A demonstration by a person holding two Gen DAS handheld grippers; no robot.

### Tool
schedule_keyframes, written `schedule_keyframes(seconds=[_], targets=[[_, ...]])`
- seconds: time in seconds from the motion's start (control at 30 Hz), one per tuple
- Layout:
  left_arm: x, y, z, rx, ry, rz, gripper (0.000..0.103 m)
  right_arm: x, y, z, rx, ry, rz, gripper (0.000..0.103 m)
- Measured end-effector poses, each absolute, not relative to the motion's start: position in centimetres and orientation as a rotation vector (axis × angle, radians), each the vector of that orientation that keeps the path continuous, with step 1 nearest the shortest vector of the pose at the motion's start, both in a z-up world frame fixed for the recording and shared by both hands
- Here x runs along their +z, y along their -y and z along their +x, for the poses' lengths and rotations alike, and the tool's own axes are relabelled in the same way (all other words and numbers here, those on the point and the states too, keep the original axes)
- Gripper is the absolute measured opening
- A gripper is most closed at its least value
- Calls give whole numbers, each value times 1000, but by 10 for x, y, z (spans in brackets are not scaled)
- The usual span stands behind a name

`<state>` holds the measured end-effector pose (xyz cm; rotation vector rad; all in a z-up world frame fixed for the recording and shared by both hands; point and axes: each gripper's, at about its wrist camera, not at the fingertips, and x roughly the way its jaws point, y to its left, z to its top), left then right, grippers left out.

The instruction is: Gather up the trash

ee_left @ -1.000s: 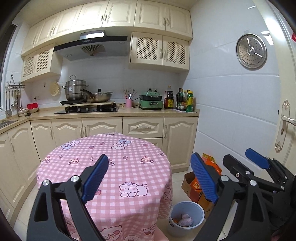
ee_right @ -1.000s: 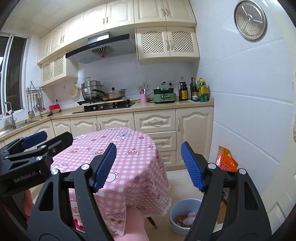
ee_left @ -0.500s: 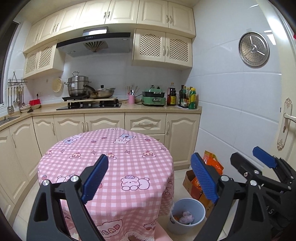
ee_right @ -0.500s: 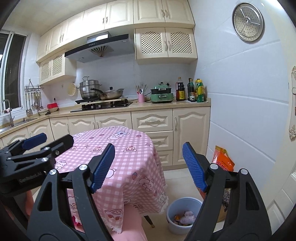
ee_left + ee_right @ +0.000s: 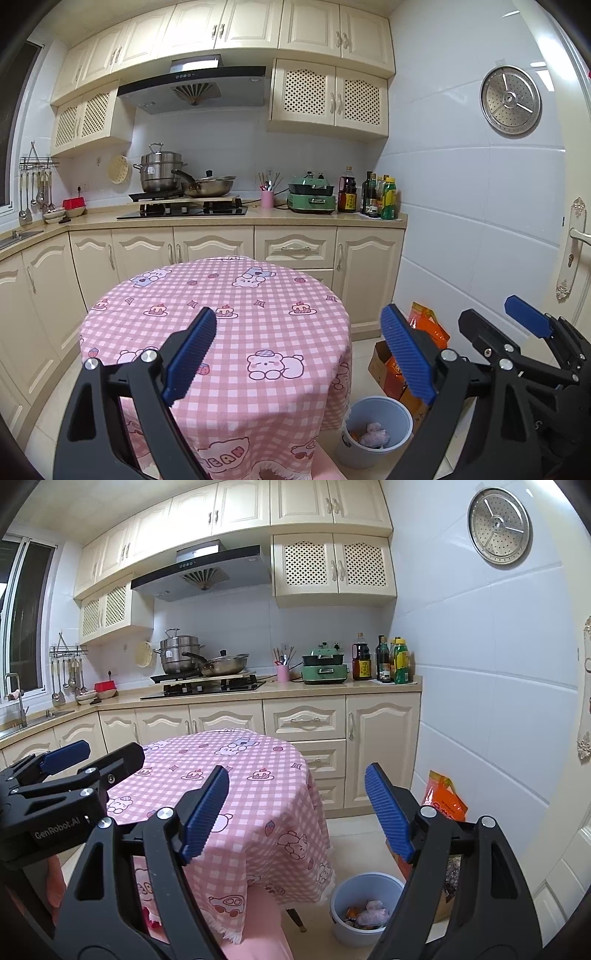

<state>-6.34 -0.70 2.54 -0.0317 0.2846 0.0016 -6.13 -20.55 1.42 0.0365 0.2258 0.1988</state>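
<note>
**Two empty claws, and the trash looks already binned**

No trash shows on the pink checked tablecloth (image 5: 221, 325) in the left wrist view. The left gripper (image 5: 295, 354) has its jaws wide apart with nothing between them. Down on the floor, just beside the round table, the small grey-blue bin (image 5: 376, 428) holds crumpled trash (image 5: 375, 434) (a pale wad, mostly).

In the right wrist view, the right gripper (image 5: 295, 812) is also spread apart and holds nothing. The bin (image 5: 365, 904) sits low between its fingers, with scraps (image 5: 369, 915) inside. An orange bag (image 5: 445, 805) stands near the wall; I cannot tell if it counts as trash.

The job looks nearly or fully done.
</note>
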Motion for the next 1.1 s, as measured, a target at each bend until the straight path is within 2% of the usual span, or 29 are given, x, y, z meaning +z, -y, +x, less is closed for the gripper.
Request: schedule_keyframes(seconds=[1.1], targets=[[24,13,-64,11,-307,-17,89,14,208,-66,201,-236,38,76]])
